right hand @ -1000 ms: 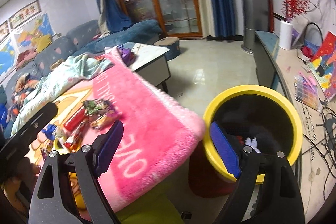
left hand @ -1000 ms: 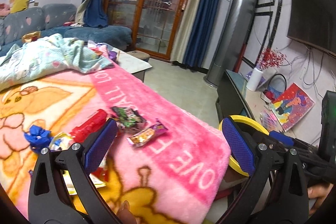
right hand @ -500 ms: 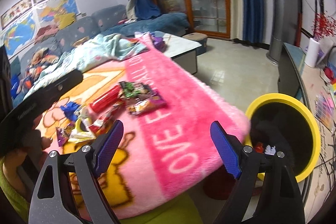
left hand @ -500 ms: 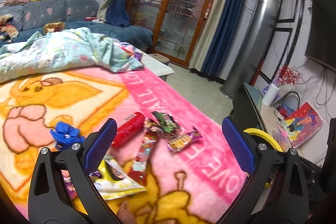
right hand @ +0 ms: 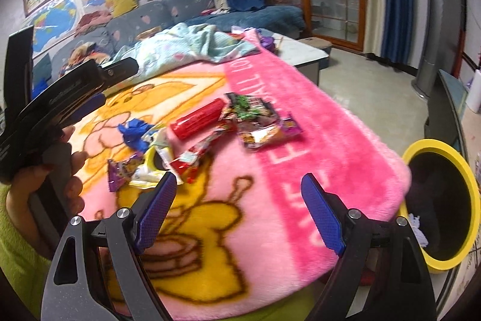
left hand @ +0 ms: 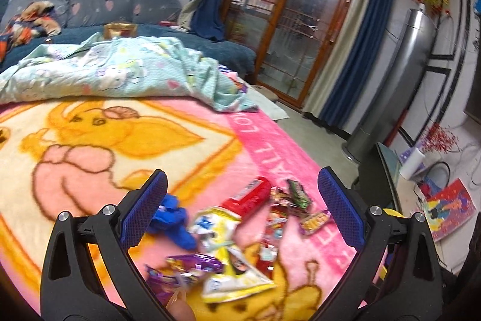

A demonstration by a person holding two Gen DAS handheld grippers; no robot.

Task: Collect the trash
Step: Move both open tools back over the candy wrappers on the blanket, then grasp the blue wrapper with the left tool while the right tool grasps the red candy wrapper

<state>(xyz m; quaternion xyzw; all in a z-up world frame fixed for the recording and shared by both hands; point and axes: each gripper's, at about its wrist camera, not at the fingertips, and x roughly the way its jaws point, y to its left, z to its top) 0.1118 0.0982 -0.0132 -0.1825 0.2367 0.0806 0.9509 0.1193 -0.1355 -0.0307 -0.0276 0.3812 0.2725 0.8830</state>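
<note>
Several snack wrappers lie in a pile on the pink cartoon blanket: a red tube, a blue crumpled wrapper, a yellow-white packet, a purple wrapper and a green-black packet. My left gripper hovers open just above the pile, nothing between its pads. My right gripper is open and empty, nearer the blanket's front edge, short of the pile. A yellow-rimmed bin stands at the right, beside the blanket's corner.
A crumpled light-blue quilt lies behind the pile, with a blue sofa beyond. A hand holds the left gripper at the left. A low table, a dark cabinet and tiled floor lie to the right.
Both views have swung left, away from the yellow bin and over the wrapper pile. The pile now sits between the left gripper's fingers. Both grippers stayed open.
</note>
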